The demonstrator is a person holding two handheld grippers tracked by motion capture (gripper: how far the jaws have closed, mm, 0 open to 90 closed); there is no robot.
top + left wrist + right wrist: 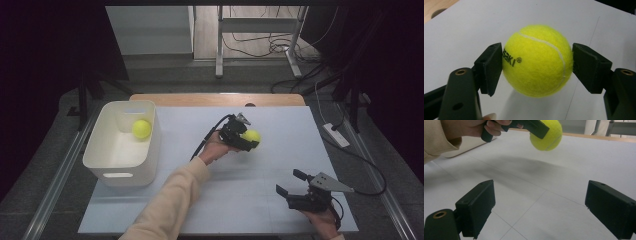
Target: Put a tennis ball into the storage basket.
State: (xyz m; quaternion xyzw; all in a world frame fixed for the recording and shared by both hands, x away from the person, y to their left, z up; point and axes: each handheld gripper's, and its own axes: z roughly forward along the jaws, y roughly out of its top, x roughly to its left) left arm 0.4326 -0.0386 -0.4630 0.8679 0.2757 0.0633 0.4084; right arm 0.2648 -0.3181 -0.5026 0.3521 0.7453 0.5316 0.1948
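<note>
A yellow tennis ball (252,135) (537,60) (547,134) hangs above the middle of the white table, clamped between both pads of my left gripper (248,138) (537,65), which is shut on it. A shadow lies on the table under the ball, so it is lifted clear. A second yellow tennis ball (141,129) lies inside the white bin (107,162) at the left. My right gripper (291,182) (539,206) rests near the table's front right corner, its jaws wide apart with bare table between them.
The white table (280,165) is covered with a pale sheet. A wooden strip (215,99) runs along the far edge. A power strip (336,135) and cables lie off the right side, and metal desk legs (219,45) stand behind.
</note>
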